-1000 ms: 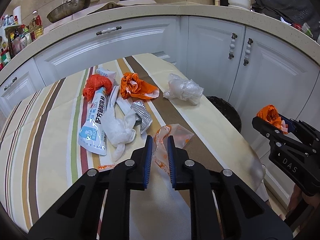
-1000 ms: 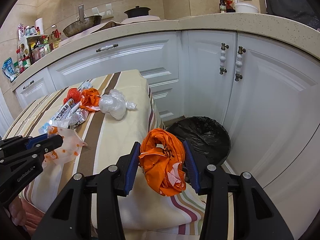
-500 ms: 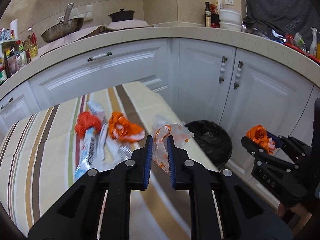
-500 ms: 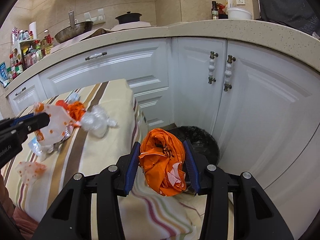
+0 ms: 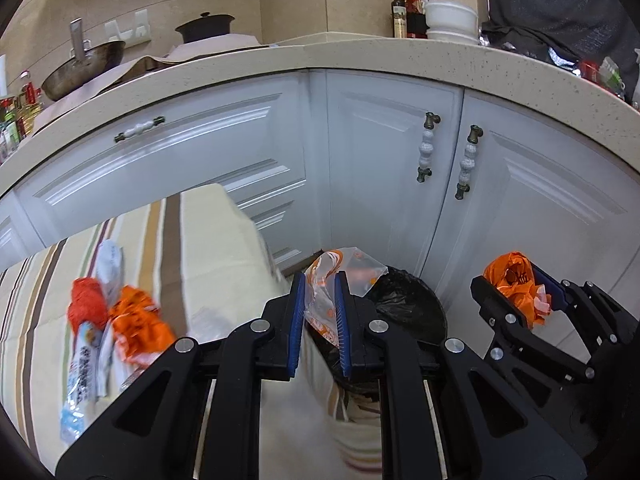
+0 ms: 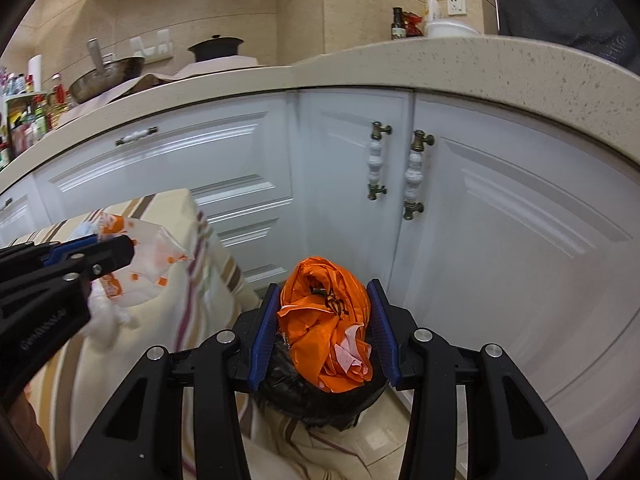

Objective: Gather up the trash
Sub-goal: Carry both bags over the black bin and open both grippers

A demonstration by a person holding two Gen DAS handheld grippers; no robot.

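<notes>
The bin (image 6: 320, 396) lies directly below the right claw (image 6: 324, 320), which pinches the orange bag (image 6: 326, 316); the left claw (image 5: 320, 320), pinching a spotted wrapper (image 5: 332, 280), sits at the bin's near rim

Both wrist views angle down, near the black-lined bin (image 5: 404, 308); both share the white cabinets (image 6: 500, 208).

A table under a cream cloth (image 5: 208, 240) with brown, green and red stripes carries the litter; a red crumpled wad (image 5: 86, 304), an orange wrapper (image 5: 138, 328), a white-and-blue printed packet (image 5: 82, 376) and a pale crumpled piece (image 5: 109, 258) lie together near its left side, blurred.
</notes>
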